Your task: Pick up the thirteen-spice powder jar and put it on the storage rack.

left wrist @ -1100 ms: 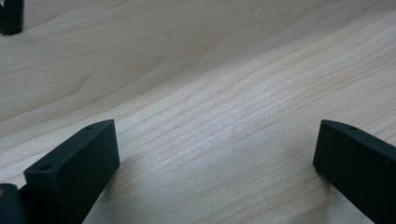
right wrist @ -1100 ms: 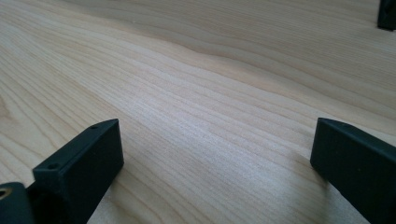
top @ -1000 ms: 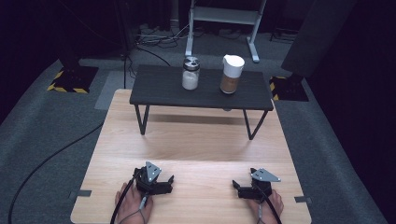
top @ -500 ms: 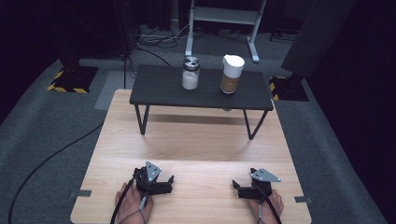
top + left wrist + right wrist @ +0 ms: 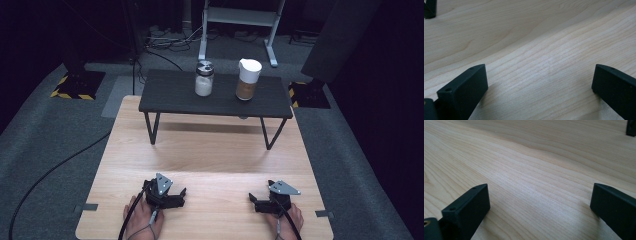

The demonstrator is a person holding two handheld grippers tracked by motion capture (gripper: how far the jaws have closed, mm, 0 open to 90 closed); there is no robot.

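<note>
Resting on the pale wooden table (image 5: 210, 150), both grippers lie idle.
Left gripper (image 5: 181, 196) and right gripper (image 5: 252, 202) face each other, jaws spread wide, empty; glass shaker jar of white powder (image 5: 204, 78) and white-lidded brown jar (image 5: 248, 79) stand well apart on the small black bench (image 5: 165, 95).

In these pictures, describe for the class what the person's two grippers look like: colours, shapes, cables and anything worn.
Both the left gripper and the right gripper are black, each topped by a grey three-cornered plate. Their jaws are flat black blocks with small holes near the ends. A dark cable trails back from each. The hands and forearms are bare; no sleeves or gloves show.
</note>
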